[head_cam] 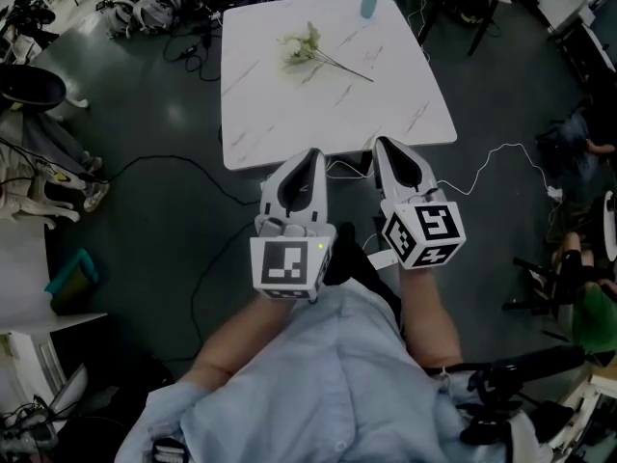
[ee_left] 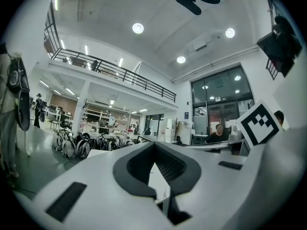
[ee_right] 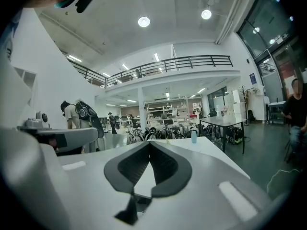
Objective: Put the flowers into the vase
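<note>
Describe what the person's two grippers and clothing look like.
The left gripper and right gripper have white, tapering shells with black-lined jaws. Each carries a cube with black-and-white square markers. The person wears a pale blue shirt.

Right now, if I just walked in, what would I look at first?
Probably the white table standing on the dark floor, with a sprig of pale flowers lying on its far half and a small blue vase at its far edge. Next, the left gripper and right gripper, held side by side at the table's near edge, both shut and empty.
</note>
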A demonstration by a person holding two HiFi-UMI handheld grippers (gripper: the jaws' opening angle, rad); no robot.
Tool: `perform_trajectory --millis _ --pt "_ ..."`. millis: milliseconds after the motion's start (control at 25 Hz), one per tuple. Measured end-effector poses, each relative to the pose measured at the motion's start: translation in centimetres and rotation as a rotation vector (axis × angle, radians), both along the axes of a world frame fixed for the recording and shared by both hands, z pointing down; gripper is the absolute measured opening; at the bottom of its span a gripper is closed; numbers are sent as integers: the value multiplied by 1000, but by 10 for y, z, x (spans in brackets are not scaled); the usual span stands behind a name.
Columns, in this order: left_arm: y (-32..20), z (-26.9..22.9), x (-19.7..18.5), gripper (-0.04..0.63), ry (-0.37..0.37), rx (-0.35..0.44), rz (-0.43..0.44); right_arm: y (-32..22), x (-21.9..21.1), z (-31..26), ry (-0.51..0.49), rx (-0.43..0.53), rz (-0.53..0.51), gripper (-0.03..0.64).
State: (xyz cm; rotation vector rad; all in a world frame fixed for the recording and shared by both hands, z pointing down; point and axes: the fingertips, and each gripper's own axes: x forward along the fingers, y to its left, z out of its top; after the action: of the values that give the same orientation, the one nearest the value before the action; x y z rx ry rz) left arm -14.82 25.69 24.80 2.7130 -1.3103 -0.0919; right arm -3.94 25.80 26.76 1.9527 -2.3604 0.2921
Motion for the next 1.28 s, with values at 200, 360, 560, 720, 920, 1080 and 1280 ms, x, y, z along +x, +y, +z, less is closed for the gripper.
perform_trajectory --millis 200,360,560,720,920,1080,1280 --pt "-34 5 26 5 -29 1 5 -34 25 12 -27 -9 -2 3" --pt "-73 13 56 5 -67 -19 -14 -71 54 25 -50 -31 -16 3" --pt "-129 27 105 5 -113 -61 -50 -127 97 47 -43 -70 -60 5" --pt "-163 26 145 5 -125 -65 -68 -164 123 55 -53 -107 -131 11" --pt "-190 16 168 5 -145 -51 -109 -200 138 54 -36 -111 -205 14" --pt "-206 10 165 5 -151 -37 -160 -219 130 53 -10 -110 -276 18" --pt "-223 12 153 5 -154 -45 -219 -241 115 62 8 -131 -347 23"
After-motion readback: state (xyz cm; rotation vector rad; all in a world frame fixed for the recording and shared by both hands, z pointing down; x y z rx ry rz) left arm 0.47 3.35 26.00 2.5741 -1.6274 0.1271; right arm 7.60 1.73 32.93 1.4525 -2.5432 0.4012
